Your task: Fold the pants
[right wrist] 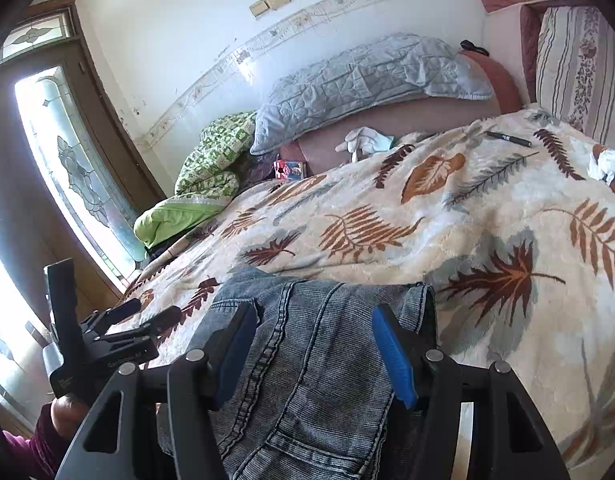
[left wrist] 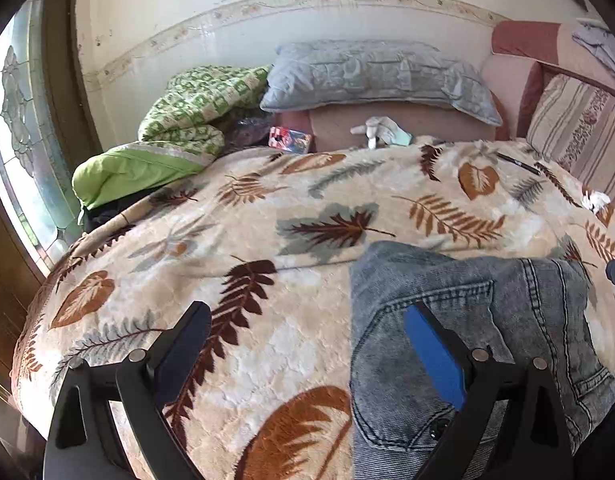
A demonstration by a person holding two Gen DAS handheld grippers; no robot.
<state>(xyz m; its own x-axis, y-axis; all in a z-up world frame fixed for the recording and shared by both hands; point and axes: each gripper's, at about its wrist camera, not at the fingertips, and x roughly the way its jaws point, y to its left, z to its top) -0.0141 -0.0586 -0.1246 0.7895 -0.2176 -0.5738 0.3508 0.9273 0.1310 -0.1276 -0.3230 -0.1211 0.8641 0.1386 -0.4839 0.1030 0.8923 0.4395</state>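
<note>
Denim jeans (right wrist: 307, 360) lie bunched at the lower middle of the right wrist view, on the leaf-print blanket (right wrist: 487, 208), and fill the lower right of the left wrist view. The right gripper (right wrist: 315, 344) stands wide open astride them, gripping nothing; the left gripper (left wrist: 307, 340) is likewise spread and empty, one finger (left wrist: 431, 344) over the back pocket. To fold well, I'd judge each should pinch a single edge layer at matching corners.
</note>
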